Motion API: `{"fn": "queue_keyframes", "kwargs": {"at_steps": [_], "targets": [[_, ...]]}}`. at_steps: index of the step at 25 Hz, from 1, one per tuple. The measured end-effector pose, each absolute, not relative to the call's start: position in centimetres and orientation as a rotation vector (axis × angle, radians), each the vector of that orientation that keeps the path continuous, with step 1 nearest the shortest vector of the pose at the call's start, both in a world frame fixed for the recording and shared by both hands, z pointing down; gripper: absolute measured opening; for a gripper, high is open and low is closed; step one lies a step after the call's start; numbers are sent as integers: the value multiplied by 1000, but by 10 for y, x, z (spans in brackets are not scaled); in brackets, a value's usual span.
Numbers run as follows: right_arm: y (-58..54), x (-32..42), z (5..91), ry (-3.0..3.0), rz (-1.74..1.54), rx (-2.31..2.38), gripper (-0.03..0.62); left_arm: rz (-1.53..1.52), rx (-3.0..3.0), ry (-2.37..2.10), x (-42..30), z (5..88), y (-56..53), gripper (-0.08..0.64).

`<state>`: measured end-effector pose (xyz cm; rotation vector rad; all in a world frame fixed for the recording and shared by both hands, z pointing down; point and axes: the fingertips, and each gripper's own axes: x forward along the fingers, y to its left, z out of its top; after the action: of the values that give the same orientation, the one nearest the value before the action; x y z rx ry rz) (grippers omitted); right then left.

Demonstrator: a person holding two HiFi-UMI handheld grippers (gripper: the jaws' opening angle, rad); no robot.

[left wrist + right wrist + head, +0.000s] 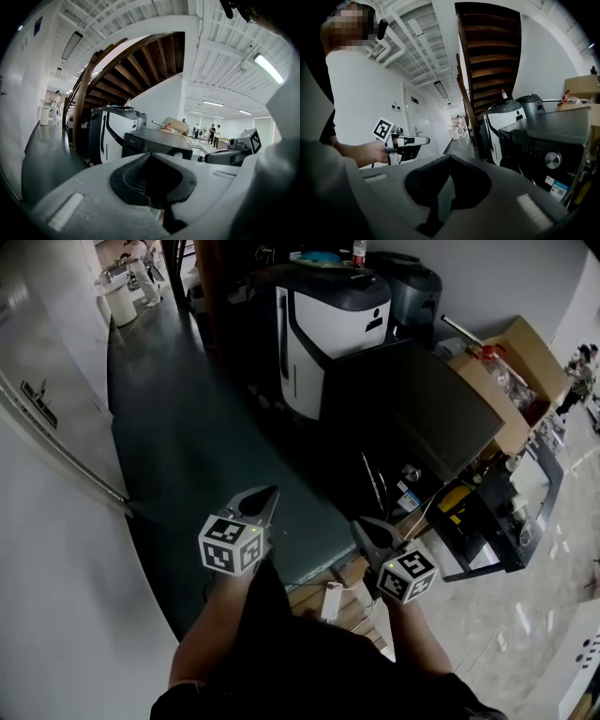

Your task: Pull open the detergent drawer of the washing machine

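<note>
Nearest, low in the head view: the person's two forearms, each ending in a hand-held gripper that carries a marker cube. Left gripper [264, 497]: jaws pressed together, nothing between them, in the air over the dark floor [187, 437]. Right gripper [366, 531]: jaws likewise together and empty, just right of the left one and apart from it. Washing machine [412, 404]: dark cabinet, centre-right and farther off, touched by neither gripper. The head view gives mostly its top, and of the front only a round knob. The right gripper view adds the front at its right side, with a silver knob [553, 160], small buttons to the left of it and a sticker below. Detergent drawer [136, 140]: apparently the section at the left end of that front, seen best in the left gripper view; it sits flush and shut, its outline faint in the dark. White-and-black appliance [328, 329]: beyond the washer, with a grey round-topped unit [412, 287] to its right. Cardboard box [516, 371]: open, right of the washer. Wooden staircase [136, 61]: plain only in the gripper views, rising above the appliances. Each gripper view also catches the other gripper at its edge. People, far and small: top left of the head view.
</note>
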<state>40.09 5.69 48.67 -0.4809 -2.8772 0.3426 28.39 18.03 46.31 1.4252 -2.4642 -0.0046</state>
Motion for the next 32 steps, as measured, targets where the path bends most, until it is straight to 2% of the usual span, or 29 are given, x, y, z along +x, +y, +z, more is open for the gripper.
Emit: {"fn": "queue_keyframes", "kwargs": {"at_steps": [8,17,25,28,32], "targets": [[65,294,508,-2810,368,-548,3,-9,1384,-2465,184,485,181,11],[61,139,523,-2743,305,-540,3,-40,1369,-2461,33,500,182,11],[90,-16,475,-2664,393,-515,3,-62,1355,-2359,-109,477,211,11],[92,-52,443,-2689,382,-495,3,-25,1424,-2305,-140,459,199,11],[76,-60,434,-2675,391,-412,3,-49,1507,-2280,-155,436,174,11]]}}
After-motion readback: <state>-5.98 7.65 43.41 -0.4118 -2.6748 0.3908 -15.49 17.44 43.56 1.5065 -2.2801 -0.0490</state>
